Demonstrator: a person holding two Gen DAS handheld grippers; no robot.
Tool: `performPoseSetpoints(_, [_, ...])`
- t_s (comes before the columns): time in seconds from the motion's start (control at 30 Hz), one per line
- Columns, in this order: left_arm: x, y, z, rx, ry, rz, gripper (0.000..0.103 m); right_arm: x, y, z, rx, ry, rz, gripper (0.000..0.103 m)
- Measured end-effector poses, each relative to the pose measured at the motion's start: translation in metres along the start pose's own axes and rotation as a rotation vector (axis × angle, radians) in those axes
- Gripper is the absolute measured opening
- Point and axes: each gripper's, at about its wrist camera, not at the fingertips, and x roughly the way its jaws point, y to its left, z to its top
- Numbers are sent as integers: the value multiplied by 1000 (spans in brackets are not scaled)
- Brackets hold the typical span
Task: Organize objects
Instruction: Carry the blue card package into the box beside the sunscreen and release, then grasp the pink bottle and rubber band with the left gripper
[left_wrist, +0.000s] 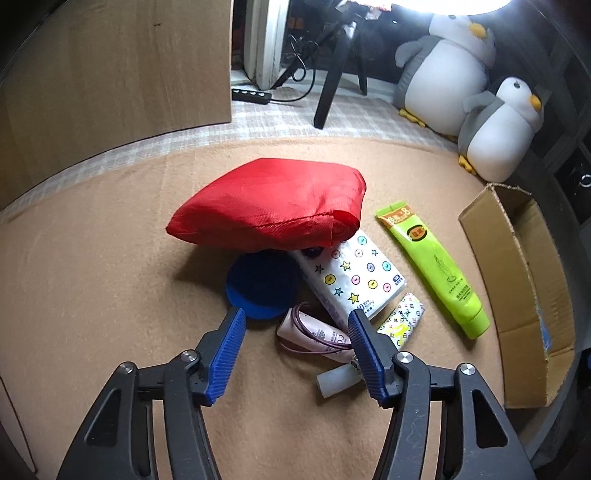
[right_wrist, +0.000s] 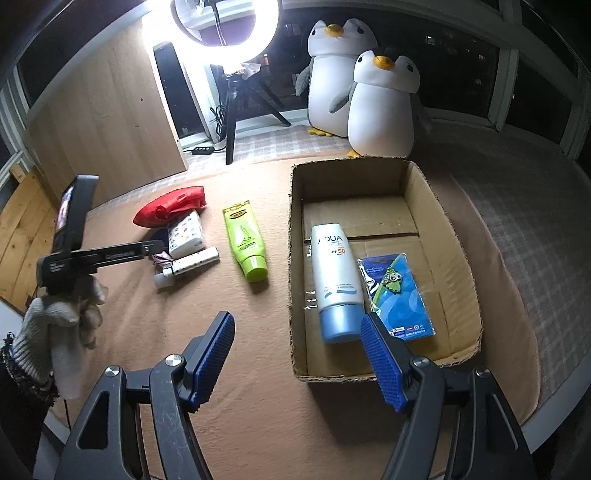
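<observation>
My left gripper (left_wrist: 295, 319) hangs over the pile on the tan blanket (left_wrist: 92, 295) with its jaws apart and nothing pressed between them; the pink folded umbrella (left_wrist: 314, 336) lies just under and between the pads, and I judge it the next thing to lift. It looks light, with slick soft fabric over a stiff core, so I would take it across the middle of the body, not by the loose cord, which would slip. Its white handle end (left_wrist: 336, 382) pokes out toward me. It is crowded: the star-printed tissue pack (left_wrist: 351, 277) touches it on the far side, a small patterned packet (left_wrist: 402, 321) lies beside it, and a blue disc (left_wrist: 262, 284) sits half under the red pouch (left_wrist: 269, 203). My right gripper (right_wrist: 297, 330) is also open and empty, above the blanket at the near edge of the cardboard box (right_wrist: 295, 258). The box already holds a sunscreen tube (right_wrist: 334, 280) and a blue card pack (right_wrist: 399, 295), with free floor at its far half. The green tube (right_wrist: 245, 240) lies alone between pile and box, well clear for a pickup.
</observation>
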Motion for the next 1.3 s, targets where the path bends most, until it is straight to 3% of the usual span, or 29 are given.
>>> performPoseSetpoints(0.7, [19, -22, 5, 41, 54, -59, 58, -8, -13, -14, 58, 10, -14, 67])
performPoseSetpoints(0.83, [22, -31, -13, 102, 84, -62, 58, -7, -11, -14, 54, 14, -9, 67])
performPoseSetpoints(1.1, [7, -33, -39, 98, 63, -98, 58, -2, 0, -11, 40, 22, 7, 67])
performPoseSetpoints(1.17, [7, -32, -49, 92, 85, -114, 51, 1, 5, -9, 31, 23, 18, 67])
performPoseSetpoints(1.3, [-2, -30, -68, 101, 67, -115, 49, 10, 19, -6, 8, 34, 40, 67])
